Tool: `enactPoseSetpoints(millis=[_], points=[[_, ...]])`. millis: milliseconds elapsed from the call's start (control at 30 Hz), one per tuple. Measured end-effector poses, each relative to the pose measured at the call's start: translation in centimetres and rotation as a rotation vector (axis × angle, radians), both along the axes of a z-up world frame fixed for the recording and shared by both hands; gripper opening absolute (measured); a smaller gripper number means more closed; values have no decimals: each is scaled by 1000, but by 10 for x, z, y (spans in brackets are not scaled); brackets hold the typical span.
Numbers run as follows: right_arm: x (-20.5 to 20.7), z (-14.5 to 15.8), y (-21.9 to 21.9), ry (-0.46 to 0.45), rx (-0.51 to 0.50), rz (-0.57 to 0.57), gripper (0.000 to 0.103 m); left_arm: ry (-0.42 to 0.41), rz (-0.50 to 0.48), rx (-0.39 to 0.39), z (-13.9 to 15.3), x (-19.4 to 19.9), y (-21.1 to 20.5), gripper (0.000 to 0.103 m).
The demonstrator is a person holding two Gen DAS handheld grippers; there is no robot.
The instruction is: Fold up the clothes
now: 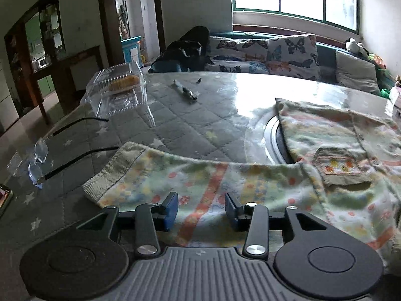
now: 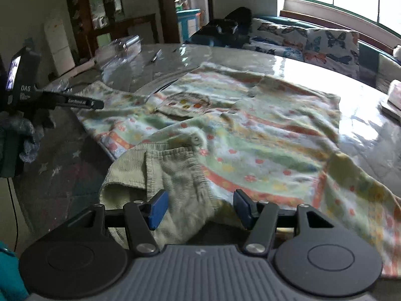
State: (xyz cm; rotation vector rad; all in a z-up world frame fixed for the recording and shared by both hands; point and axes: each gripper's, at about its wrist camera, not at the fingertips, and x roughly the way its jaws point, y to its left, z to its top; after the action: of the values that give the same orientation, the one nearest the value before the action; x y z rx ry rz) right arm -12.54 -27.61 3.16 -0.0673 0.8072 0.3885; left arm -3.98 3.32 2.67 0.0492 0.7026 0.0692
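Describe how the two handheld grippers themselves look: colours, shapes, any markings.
Both look alike. The left gripper and right gripper each have blue rectangular finger pads on black linkage arms with silver pivot screws, two round black discs at the base, and a ribbed grey centre plate. From the right wrist view, the left gripper's body shows white lettering, partly readable as "DAS".

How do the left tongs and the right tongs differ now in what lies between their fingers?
The left tongs frame a flat floral-striped part of the garment; the right tongs frame its plain ribbed cuff. The right gap looks slightly wider. Both are open, grasping nothing, over the table.
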Motion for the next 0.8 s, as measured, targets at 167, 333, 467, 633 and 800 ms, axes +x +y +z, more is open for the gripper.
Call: enactPoseSetpoints(millis=[167,333,467,633,800], points=[[-3,2,-25,3,46,-90,59,-21,-66,-35,16,-5,-20,47],[-7,-5,-35,40,61,-100,59,-40,-181,-79,32,-6,-54,48],[-21,6,-51,0,97,-152,59,-47,-278,-100,40,-8,-84,48],[-31,11,-90,-33,115,-316,58,-31,-407,-107,37,-13,-130,48],[-39,6,-139,-58,76,-510,58,-16,-514,-103,30,-23,-170,49]])
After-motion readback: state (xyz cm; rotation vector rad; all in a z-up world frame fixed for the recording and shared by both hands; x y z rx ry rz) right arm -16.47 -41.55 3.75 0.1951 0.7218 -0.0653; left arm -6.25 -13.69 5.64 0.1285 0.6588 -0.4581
